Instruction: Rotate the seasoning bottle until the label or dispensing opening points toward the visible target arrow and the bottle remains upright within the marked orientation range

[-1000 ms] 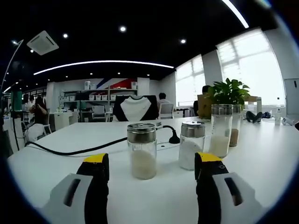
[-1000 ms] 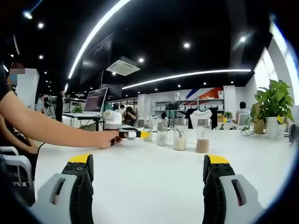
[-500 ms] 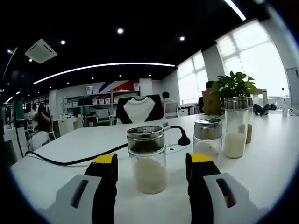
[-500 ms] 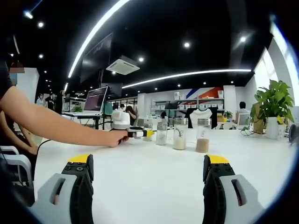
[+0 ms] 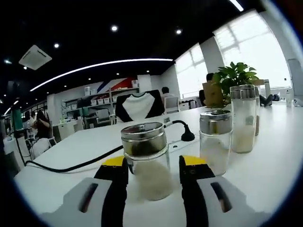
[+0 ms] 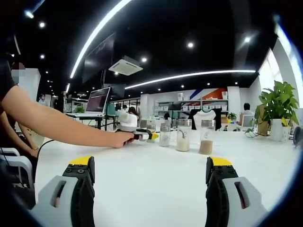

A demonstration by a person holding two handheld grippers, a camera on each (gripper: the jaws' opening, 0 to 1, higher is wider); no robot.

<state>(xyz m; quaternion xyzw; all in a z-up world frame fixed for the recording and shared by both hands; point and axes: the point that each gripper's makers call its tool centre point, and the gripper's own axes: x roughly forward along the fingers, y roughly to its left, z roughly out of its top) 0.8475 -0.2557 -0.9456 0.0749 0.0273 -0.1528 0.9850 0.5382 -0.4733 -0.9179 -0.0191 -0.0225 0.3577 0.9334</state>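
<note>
Standing upright on the white table (image 5: 265, 156), the clear glass seasoning bottle with a steel lid and pale grains (image 5: 146, 160) is flanked closely by the left gripper (image 5: 153, 165), contact unclear. The right gripper (image 6: 149, 171) is held wide apart, empty.

The seasoning bottle (image 5: 147, 161) is clear glass with a shiny silver cap, a dark band under it and off-white grains below; the left gripper (image 5: 152, 189) has black jaws with yellow tips on grey bodies; the desk (image 5: 265, 161) is plain white; a black cable (image 5: 71, 165) runs toward its left edge; a second bottle (image 5: 215, 144) holds white grains under a silver cap; a taller bottle (image 5: 244, 118) holds cream grains; the right gripper (image 6: 150, 189) is likewise black, yellow-tipped and grey; a far bottle (image 6: 206, 137) holds brown powder; the plant (image 6: 277, 101) is green in a white pot.
</note>
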